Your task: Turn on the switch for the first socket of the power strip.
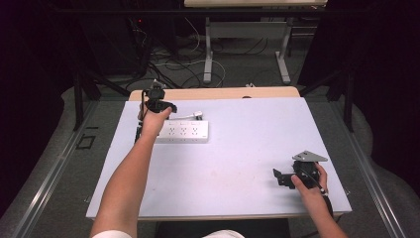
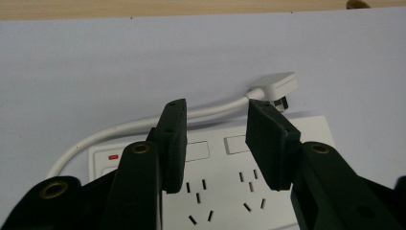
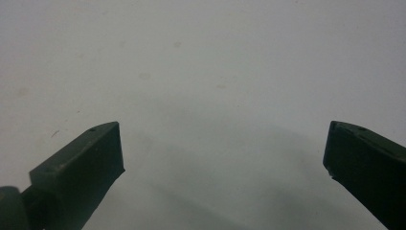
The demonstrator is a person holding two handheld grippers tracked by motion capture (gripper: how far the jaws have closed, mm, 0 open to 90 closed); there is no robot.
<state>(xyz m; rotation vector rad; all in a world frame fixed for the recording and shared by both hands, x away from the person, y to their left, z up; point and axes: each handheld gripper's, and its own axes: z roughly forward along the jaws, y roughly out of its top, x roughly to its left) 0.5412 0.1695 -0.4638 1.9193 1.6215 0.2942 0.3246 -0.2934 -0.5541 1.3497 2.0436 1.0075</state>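
Note:
A white power strip [image 1: 183, 132] lies on the left half of the pale table [image 1: 247, 148]. Its white cable [image 2: 143, 124] curls behind it and ends in a white plug [image 2: 275, 86] that rests loose on the table. My left gripper [image 1: 157, 105] hovers over the strip's left end. In the left gripper view, the left gripper [image 2: 215, 139] has its jaws apart above the sockets [image 2: 198, 196] with nothing between the pads. My right gripper [image 1: 278, 177] rests near the table's front right, held in a hand. Its jaws [image 3: 222, 153] stand wide open over bare tabletop.
A wooden strip [image 1: 213, 93] runs along the table's far edge. Beyond it are desk legs [image 1: 208, 54] and tangled cables on the floor. Dark curtains close in both sides.

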